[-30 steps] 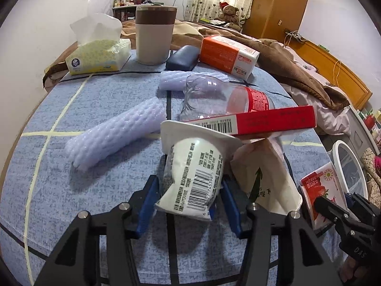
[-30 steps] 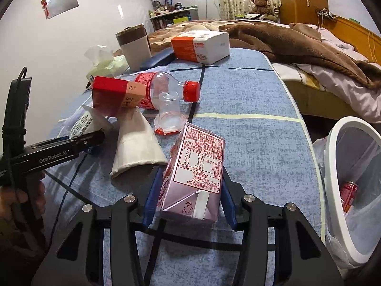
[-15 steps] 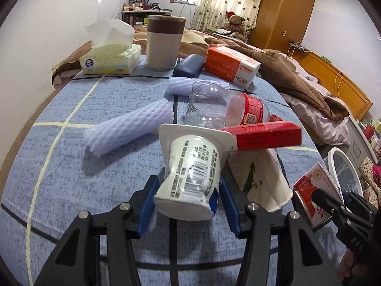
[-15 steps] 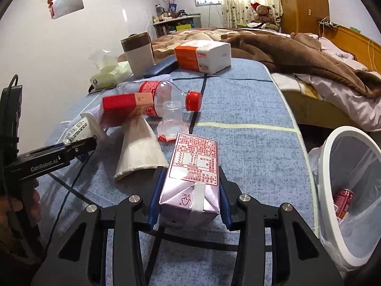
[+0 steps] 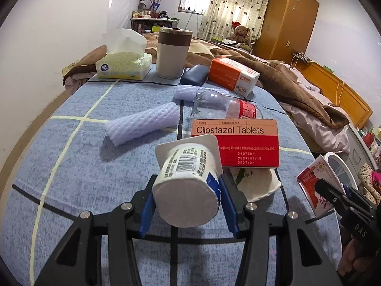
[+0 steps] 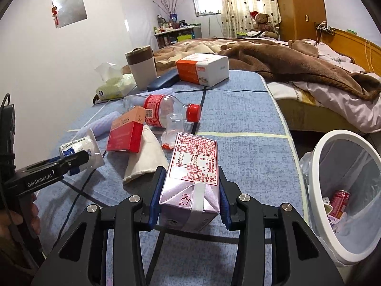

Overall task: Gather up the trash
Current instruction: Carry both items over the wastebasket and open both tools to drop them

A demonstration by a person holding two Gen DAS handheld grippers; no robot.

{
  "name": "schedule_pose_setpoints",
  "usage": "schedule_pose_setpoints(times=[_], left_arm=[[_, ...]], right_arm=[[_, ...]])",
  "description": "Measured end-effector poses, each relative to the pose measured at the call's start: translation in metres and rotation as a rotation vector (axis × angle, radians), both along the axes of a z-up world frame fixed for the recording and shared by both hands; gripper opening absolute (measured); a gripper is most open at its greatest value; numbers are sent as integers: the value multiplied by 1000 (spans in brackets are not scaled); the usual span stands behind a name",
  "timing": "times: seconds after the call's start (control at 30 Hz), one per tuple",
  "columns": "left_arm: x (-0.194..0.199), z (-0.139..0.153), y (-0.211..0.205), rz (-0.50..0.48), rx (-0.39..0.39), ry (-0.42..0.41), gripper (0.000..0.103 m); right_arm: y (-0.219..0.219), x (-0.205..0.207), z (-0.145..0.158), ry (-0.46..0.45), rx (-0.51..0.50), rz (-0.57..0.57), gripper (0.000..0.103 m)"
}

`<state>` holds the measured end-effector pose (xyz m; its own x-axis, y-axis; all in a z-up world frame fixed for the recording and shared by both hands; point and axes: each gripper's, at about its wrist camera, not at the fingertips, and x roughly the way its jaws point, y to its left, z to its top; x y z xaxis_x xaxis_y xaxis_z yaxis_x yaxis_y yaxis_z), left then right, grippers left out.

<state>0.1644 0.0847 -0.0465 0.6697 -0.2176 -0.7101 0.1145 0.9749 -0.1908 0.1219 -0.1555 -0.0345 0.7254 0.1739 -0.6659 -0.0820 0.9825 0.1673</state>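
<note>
My left gripper (image 5: 187, 190) is shut on a white yogurt cup (image 5: 188, 166) with a barcode, held tilted just above the blue tablecloth (image 5: 71, 178). Its rim touches a red tablet box (image 5: 235, 143), which leans over a flattened paper cup (image 5: 257, 183). My right gripper (image 6: 190, 186) is shut on a pink-and-white drink carton (image 6: 194, 162), its blue pads pressed on both sides. A white trash bin (image 6: 313, 174) with a liner stands to the right, beside the table edge, with a red can inside. In the right wrist view the left gripper (image 6: 71, 162) and its cup (image 6: 78, 143) are at the left.
On the table lie a clear bottle with a red cap (image 6: 166, 109), a small clear cup (image 6: 173, 128) and white foam sleeves (image 5: 142, 124). Further back stand a tissue pack (image 5: 123, 64), a tumbler (image 5: 172, 52), a dark case (image 5: 194, 75) and an orange-white box (image 5: 233, 76). A bed lies beyond.
My left gripper has raised and tipped the yogurt cup, and the red tablet box has turned its printed face up. The right gripper's jaws have closed on the carton, which now sits straight.
</note>
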Motion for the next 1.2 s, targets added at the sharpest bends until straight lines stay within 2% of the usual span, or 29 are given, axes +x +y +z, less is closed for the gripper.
schedule_pose_setpoints(times=[0.47,0.73,1.2], left_arm=[[-23,22,-16,-24,3,-74,50],[-35,45,-57,-122,24,-129,50],[-48,72,-154,-326,31,-198,50]], right_arm=[[-16,-17,16,-64,13,-26,41],[-40,-32,32,-109,12,-74,41],[-110,-53,52,-169,-14,-235,41]])
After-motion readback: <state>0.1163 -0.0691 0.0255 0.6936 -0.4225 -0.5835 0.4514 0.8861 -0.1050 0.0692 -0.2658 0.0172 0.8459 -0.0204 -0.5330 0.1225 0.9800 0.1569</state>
